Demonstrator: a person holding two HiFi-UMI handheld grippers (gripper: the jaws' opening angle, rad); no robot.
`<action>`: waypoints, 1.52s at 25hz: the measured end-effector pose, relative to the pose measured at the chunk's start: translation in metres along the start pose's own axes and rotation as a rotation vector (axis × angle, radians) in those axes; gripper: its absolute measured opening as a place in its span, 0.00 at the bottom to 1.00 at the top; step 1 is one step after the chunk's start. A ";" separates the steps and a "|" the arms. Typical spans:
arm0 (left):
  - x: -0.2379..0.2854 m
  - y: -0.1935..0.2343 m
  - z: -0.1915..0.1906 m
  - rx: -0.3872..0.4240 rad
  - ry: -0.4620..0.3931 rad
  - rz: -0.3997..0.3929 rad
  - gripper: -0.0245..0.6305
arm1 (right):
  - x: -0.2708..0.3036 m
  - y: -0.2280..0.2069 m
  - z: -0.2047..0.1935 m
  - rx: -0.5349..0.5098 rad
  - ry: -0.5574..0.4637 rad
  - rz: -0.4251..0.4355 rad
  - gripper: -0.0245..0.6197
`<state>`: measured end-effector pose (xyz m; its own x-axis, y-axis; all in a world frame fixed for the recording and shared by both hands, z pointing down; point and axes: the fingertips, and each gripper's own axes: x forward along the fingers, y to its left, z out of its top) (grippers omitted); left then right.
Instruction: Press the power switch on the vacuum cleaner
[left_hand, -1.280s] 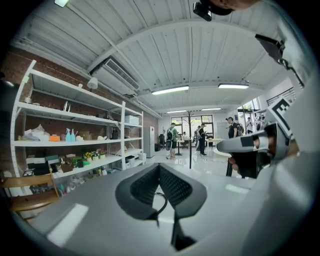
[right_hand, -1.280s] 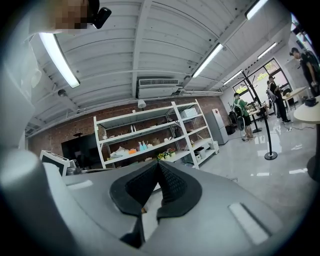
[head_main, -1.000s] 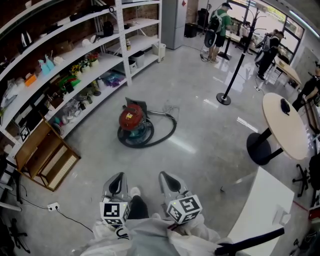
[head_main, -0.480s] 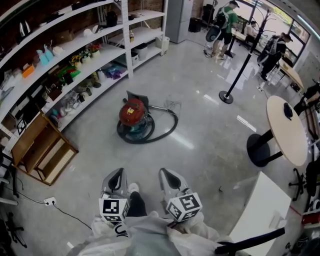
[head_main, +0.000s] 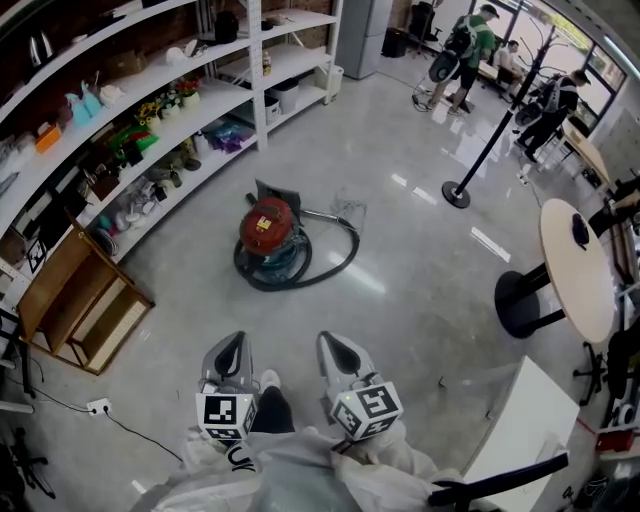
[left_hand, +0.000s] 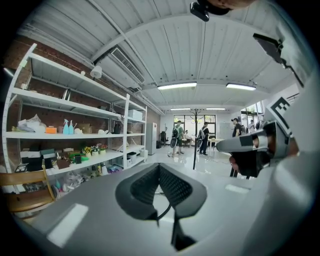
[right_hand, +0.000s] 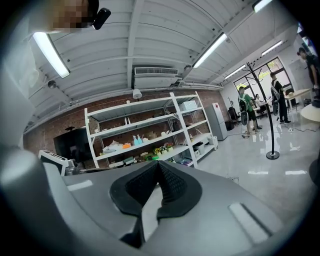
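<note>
Left tongs (head_main: 233, 360) and right tongs (head_main: 342, 358) stay closed and empty; the vacuum cleaner (head_main: 268, 228) remains well ahead on the floor (head_main: 410, 250), so no pressing yet.

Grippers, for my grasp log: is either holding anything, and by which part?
Nothing is held: left gripper and right gripper have jaws shut together, empty; the vacuum cleaner sits apart, ahead.

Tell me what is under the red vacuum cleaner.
The vacuum cleaner has a red body on a teal base, ringed by a black hose, on the grey floor. The floor beneath the base is covered.
</note>
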<state>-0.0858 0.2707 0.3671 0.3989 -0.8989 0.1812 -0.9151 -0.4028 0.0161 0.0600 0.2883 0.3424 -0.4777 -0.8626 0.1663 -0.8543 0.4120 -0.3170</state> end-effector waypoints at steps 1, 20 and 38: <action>0.005 0.004 0.001 0.001 0.000 -0.005 0.04 | 0.006 0.000 0.001 -0.001 0.000 -0.003 0.04; 0.075 0.091 0.022 -0.025 -0.018 -0.039 0.04 | 0.110 0.008 0.027 -0.031 0.015 -0.038 0.04; 0.103 0.155 0.028 -0.042 -0.037 -0.020 0.04 | 0.174 0.018 0.034 -0.049 0.030 -0.063 0.04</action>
<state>-0.1849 0.1105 0.3605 0.4183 -0.8968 0.1439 -0.9083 -0.4140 0.0602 -0.0312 0.1352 0.3336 -0.4284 -0.8782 0.2125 -0.8913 0.3721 -0.2591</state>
